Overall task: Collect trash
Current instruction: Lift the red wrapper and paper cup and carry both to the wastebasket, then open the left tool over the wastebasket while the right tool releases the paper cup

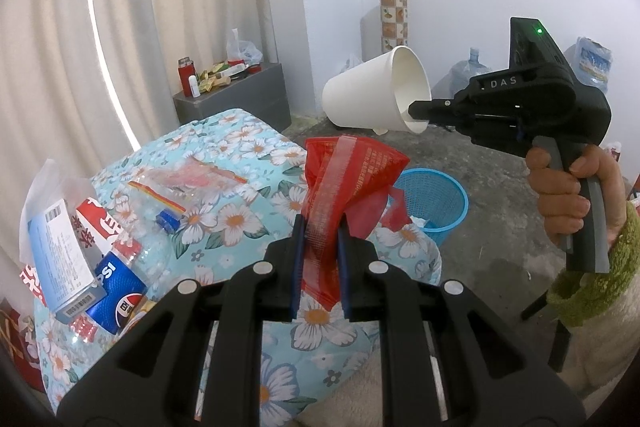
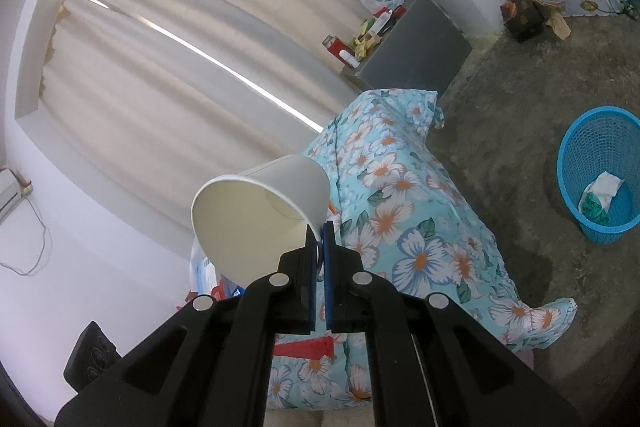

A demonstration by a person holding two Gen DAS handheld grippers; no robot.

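My left gripper [image 1: 320,227] is shut on a crumpled red plastic wrapper [image 1: 352,171] and holds it above the floral cloth [image 1: 248,147]. My right gripper [image 2: 319,231] is shut on the rim of a white paper cup [image 2: 256,211], held tilted in the air; it also shows in the left wrist view [image 1: 416,109] with the cup [image 1: 368,95]. A blue mesh waste basket [image 1: 436,199] stands on the floor beyond the wrapper; in the right wrist view the basket [image 2: 600,163] holds some white and green scraps.
On the cloth at left lie a Pepsi bottle [image 1: 124,287], a blue-white box [image 1: 60,263], red-white packets [image 1: 100,223] and a clear zip bag [image 1: 188,183]. A grey cabinet [image 1: 236,99] with clutter stands by the curtain. Water jugs [image 1: 472,67] stand by the far wall.
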